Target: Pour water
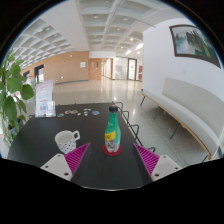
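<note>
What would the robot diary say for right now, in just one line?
step: approach | gripper: open | bottle: upright on table, between fingers, untouched | cup: left of bottle | pouring: not begun

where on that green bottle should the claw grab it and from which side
Probably the green bottle's straight middle body, below the pink cap, approached head-on from the claw's present side. It stands upright on the dark table between the open fingers; the white cup sits off to the left, clear of that path.
</note>
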A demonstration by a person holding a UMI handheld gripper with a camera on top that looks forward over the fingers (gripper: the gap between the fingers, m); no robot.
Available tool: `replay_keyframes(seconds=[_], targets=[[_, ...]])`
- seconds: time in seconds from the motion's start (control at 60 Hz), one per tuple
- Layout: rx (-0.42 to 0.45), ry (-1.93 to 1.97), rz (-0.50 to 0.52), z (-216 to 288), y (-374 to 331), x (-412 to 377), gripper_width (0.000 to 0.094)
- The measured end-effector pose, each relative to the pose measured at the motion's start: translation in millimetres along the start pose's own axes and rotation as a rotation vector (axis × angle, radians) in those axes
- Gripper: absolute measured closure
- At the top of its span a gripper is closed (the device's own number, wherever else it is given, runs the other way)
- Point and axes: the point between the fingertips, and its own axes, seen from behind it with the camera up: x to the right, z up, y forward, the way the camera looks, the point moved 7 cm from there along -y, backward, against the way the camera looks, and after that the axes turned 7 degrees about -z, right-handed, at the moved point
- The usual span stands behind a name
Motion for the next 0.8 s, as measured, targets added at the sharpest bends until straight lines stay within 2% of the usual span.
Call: replay_keyframes(seconds=[0.217, 0.367, 0.8], targets=[[0.046, -0.018, -0.018, 9.6, -103.3, 6.2, 0.0078], [0.048, -0.017, -0.005, 10.9, -147.9, 3.8, 0.0078], [0.046, -0.027, 0.045, -6.2, -197.9, -8.7, 0.008]])
